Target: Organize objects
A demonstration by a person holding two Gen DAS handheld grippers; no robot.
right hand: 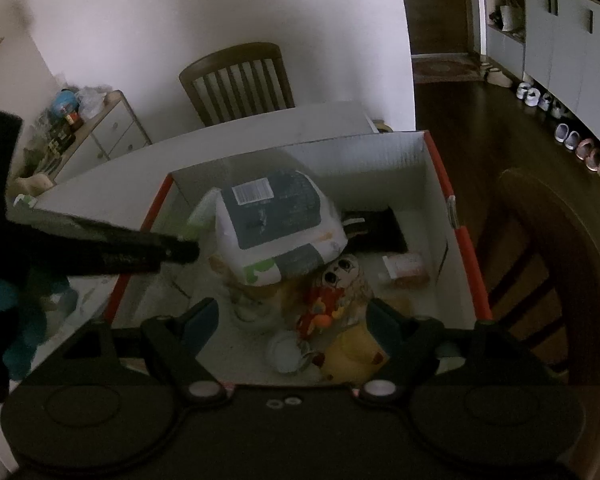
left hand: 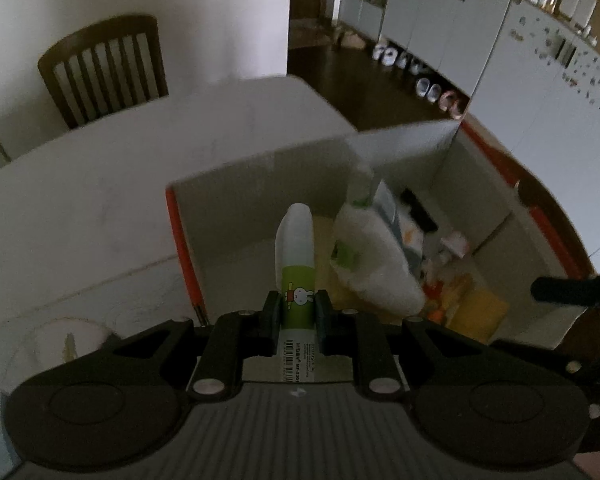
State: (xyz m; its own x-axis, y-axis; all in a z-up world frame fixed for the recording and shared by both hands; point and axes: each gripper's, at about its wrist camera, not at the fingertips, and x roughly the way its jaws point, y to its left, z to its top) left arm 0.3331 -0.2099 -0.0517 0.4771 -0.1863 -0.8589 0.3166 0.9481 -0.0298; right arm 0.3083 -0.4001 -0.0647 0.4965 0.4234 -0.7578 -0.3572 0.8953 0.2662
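The glue stick (left hand: 296, 264), white with a green label bearing a small rabbit figure, is clamped between the jaws of the left gripper (left hand: 298, 314), which are closed tight on its lower body. Its rounded cap end points forward, over the near wall of the box (left hand: 260, 184). The box, white inside with orange-red edges, is set on a white table (left hand: 100, 184). Inside the box a soft white pack (right hand: 276, 220) with a dark printed face and a barcode is seen tilted against other things; below it an owl figure (right hand: 344, 276), a yellow toy (right hand: 356, 350) and a small white round lid (right hand: 284, 354) are crowded together. A dark flat item (right hand: 376, 226) and a small pinkish packet (right hand: 404, 266) lie toward the far right corner. The right gripper (right hand: 292, 316) is held above the near side of the box with its jaws well apart and nothing between them. Beyond the table a wooden chair (right hand: 240, 80) is placed against the wall, and shoes (right hand: 564, 132) are lined along the cabinets.
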